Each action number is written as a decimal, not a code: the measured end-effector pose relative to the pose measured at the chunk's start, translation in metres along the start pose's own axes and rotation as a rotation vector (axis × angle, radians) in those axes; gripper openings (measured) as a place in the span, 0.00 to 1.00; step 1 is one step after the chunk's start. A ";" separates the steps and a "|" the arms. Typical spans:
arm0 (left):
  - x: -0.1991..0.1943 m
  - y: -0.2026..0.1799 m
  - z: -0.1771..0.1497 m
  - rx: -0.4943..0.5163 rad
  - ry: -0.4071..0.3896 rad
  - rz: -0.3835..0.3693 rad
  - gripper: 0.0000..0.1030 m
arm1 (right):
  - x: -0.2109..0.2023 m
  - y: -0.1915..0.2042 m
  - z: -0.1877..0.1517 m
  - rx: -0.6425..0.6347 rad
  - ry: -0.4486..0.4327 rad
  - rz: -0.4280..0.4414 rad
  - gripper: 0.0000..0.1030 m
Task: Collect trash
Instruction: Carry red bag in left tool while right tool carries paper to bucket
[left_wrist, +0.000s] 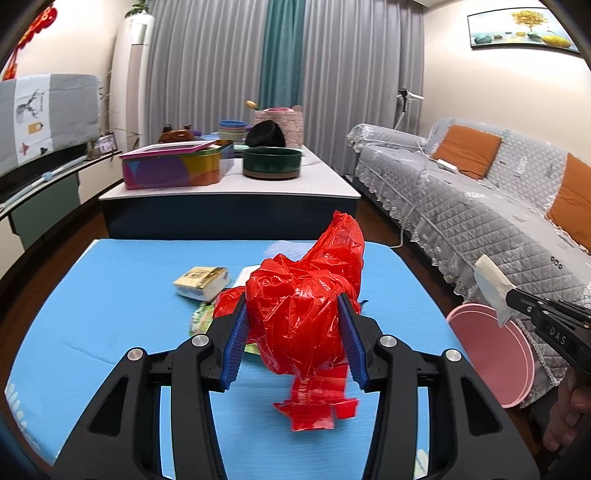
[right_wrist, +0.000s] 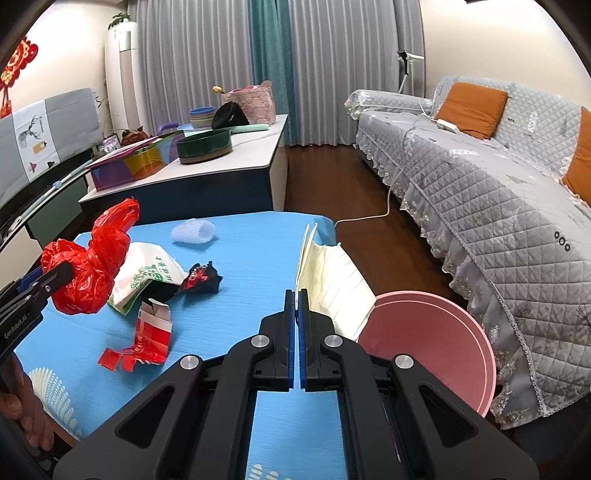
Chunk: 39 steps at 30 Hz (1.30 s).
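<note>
Left gripper (left_wrist: 293, 332) clamped on a red bag (left_wrist: 303, 314), lifted over the blue mat (left_wrist: 110, 314); right gripper (right_wrist: 297, 314) pinched together on a paper sheet (right_wrist: 332, 280), off the mat's edge at 3 o'clock, just above a pink bin (right_wrist: 436, 343). Left lying on the mat: red carton (right_wrist: 147, 339), white bag (right_wrist: 147, 273), black wrapper (right_wrist: 201, 280), foam net (right_wrist: 194, 230). Farther out, at 12 o'clock a table (right_wrist: 221, 170) with bowls and a tin, at 2 o'clock a grey sofa (right_wrist: 498, 192), behind both grey curtains (right_wrist: 332, 55).

A home living room is shown: a quilted grey sofa (left_wrist: 480, 206) with orange cushions (left_wrist: 466, 150) at right, long grey curtains (left_wrist: 229, 55) at top centre, a framed picture (left_wrist: 522, 29) upper right.
</note>
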<state>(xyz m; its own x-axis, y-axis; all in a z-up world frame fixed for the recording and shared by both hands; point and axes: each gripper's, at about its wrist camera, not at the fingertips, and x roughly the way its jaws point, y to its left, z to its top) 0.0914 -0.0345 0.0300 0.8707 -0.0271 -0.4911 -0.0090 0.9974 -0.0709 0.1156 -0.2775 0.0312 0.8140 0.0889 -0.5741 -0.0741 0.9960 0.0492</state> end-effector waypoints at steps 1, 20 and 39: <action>0.001 -0.003 0.000 0.004 0.001 -0.007 0.44 | 0.000 -0.002 0.000 0.002 0.000 -0.003 0.02; 0.008 -0.062 -0.002 0.063 0.021 -0.137 0.44 | -0.011 -0.047 -0.008 0.055 0.000 -0.086 0.02; 0.023 -0.139 -0.010 0.142 0.059 -0.296 0.44 | -0.022 -0.110 -0.024 0.123 0.013 -0.194 0.02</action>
<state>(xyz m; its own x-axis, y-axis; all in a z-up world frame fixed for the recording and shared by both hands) 0.1071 -0.1750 0.0198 0.7953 -0.3171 -0.5168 0.3129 0.9447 -0.0981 0.0923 -0.3896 0.0190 0.7986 -0.1032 -0.5929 0.1542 0.9874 0.0358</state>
